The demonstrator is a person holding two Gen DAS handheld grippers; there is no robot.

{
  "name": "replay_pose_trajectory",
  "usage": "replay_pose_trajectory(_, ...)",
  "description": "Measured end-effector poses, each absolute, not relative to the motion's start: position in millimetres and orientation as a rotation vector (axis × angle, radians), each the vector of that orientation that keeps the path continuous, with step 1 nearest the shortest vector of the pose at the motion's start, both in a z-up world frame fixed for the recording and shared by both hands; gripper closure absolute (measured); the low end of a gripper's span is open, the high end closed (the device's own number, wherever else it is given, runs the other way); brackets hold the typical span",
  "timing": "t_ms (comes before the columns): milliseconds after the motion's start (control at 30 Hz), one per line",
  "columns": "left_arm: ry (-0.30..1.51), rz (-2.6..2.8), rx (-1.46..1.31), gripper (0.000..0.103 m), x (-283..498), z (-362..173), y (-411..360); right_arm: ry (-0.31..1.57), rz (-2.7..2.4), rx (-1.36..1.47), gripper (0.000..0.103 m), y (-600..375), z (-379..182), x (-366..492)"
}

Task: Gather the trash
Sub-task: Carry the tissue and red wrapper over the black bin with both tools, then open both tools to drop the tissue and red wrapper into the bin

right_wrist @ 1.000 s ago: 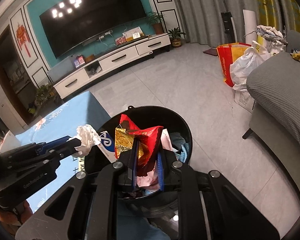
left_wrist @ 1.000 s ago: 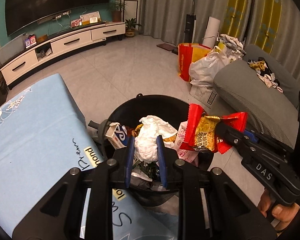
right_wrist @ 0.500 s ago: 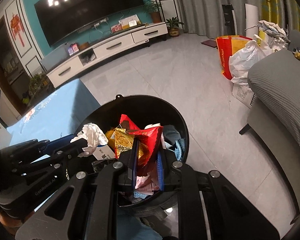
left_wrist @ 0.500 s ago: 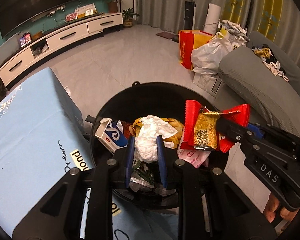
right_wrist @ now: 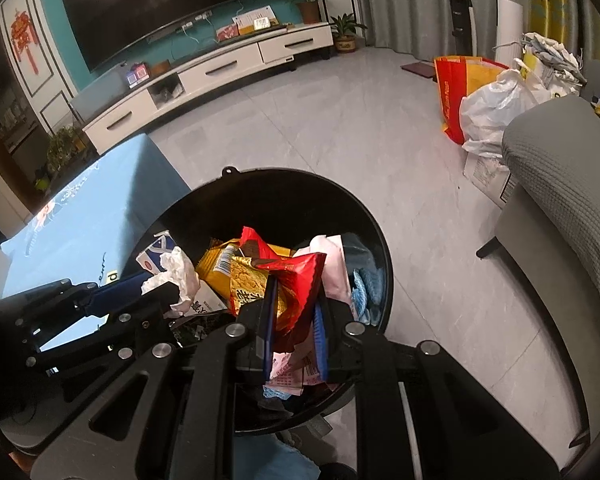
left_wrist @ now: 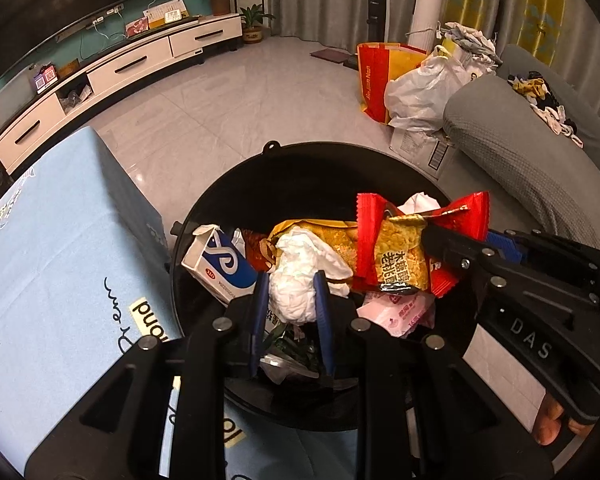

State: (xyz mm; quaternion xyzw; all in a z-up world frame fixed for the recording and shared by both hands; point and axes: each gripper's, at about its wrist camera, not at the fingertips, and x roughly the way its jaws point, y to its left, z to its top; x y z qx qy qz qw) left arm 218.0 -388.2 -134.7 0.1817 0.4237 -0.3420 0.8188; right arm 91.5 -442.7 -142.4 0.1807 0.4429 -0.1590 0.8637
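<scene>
A round black trash bin (left_wrist: 300, 156) (right_wrist: 284, 184) stands on the floor, holding a blue and white carton (left_wrist: 220, 264), a yellow packet and a pink wrapper (left_wrist: 400, 312). My left gripper (left_wrist: 290, 280) is shut on a crumpled white tissue (left_wrist: 300, 280) (right_wrist: 180, 272) over the bin's near side. My right gripper (right_wrist: 294, 292) is shut on a red and gold snack wrapper (right_wrist: 292, 280) (left_wrist: 400, 256) over the bin's middle. In the left wrist view the right gripper (left_wrist: 428, 236) comes in from the right, a hand (left_wrist: 552, 424) behind it.
A table under a light blue cloth (left_wrist: 52, 264) touches the bin's left side. A grey sofa (left_wrist: 532, 160) with clothes stands at right. A red bag (left_wrist: 376, 76) and white plastic bags (left_wrist: 424, 92) sit on the tiled floor beyond. A white TV cabinet (right_wrist: 204, 76) lines the far wall.
Both grippers have sunk toward the bin with their loads. The bin now fills more of each view. Neither grip has changed.
</scene>
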Motion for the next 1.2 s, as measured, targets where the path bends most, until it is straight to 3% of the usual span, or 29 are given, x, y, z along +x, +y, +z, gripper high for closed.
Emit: replay_pose_trajectory(1200,0.925,-0.692,0.437,0.077,221,-146,-393,0.971,-0.333,0.383,0.085,-445,-151,102)
